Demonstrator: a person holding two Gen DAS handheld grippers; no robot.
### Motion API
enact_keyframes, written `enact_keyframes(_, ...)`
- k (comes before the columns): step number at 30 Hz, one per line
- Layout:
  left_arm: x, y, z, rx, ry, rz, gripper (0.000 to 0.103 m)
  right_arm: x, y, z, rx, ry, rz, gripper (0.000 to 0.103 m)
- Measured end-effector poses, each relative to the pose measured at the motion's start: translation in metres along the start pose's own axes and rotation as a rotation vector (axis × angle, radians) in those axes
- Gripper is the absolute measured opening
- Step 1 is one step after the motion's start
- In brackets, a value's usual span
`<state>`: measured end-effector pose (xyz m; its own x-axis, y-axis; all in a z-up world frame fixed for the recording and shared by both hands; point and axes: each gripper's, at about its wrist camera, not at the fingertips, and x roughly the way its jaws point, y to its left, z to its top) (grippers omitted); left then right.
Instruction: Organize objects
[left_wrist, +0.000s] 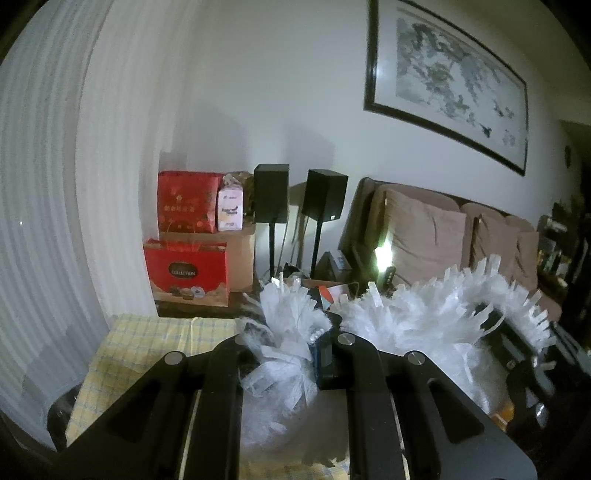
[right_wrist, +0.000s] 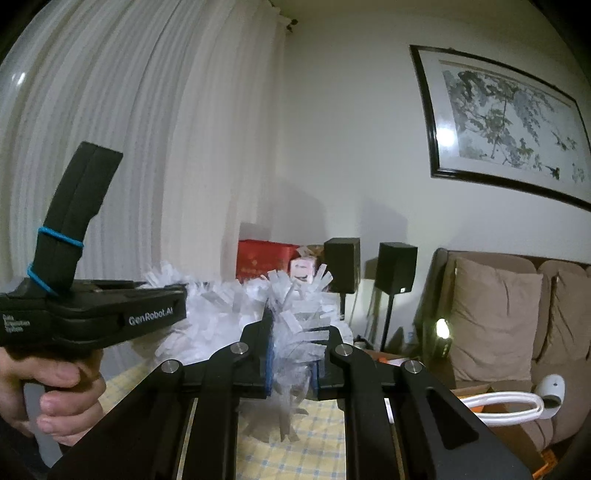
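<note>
White fringed garland (left_wrist: 424, 314) stretched above yellow checked tablecloth (left_wrist: 147, 339), one end clamped in left gripper (left_wrist: 291, 354), other end clamped in right gripper (right_wrist: 291, 365). Hand (right_wrist: 48, 387) on left gripper's handle. Sofa (left_wrist: 443, 229), two black speakers (left_wrist: 271, 194) behind.

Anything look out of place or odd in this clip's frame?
Nothing damaged or spilled. The white fringed garland hangs stretched in the air between the left gripper and right gripper, both shut on it, above the yellow checked cloth.
</note>
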<state>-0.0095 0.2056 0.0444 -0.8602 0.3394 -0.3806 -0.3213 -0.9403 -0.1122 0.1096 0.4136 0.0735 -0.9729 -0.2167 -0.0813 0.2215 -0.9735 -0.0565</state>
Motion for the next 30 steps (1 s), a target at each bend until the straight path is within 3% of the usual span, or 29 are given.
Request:
enact_keyframes(10,-0.008,-0.036,0.004,0.051,-0.047,-0.037,0.012,-0.008,-0.026,0.002,0.031,-0.039,-0.076,0.013)
enact_keyframes(30,-0.001,-0.067,0.009,0.073,-0.041,-0.084,0.012,-0.014,-0.052,0.002,0.066,-0.038,-0.158,0.013)
